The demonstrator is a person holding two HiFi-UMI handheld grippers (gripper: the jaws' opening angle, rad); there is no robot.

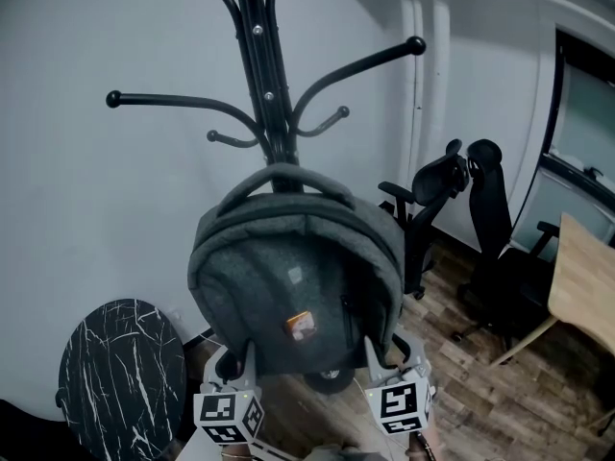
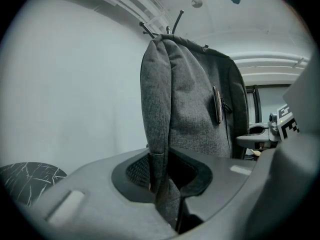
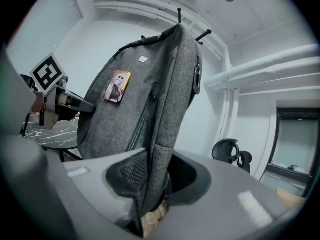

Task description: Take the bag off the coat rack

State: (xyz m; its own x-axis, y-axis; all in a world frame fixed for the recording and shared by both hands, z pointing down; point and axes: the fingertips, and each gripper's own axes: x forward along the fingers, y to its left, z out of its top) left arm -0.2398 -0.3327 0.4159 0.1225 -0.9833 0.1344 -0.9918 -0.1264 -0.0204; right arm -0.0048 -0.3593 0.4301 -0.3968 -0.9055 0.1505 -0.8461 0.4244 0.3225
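A grey backpack (image 1: 293,286) hangs in front of the black coat rack (image 1: 264,75), its top handle (image 1: 281,176) near the rack's pole. Whether the handle rests on a hook I cannot tell. My left gripper (image 1: 242,358) is shut on the bag's lower left edge (image 2: 159,184). My right gripper (image 1: 377,353) is shut on the lower right edge (image 3: 155,179). A small orange picture tag (image 1: 299,326) sits on the bag's front, also seen as the tag (image 3: 118,86) in the right gripper view. The left gripper's marker cube (image 3: 50,73) shows beyond the bag.
A round black marble table (image 1: 120,377) stands at the lower left. Two black office chairs (image 1: 452,219) stand to the right on the wooden floor, beside a light wooden desk (image 1: 581,291). A white wall lies behind the rack.
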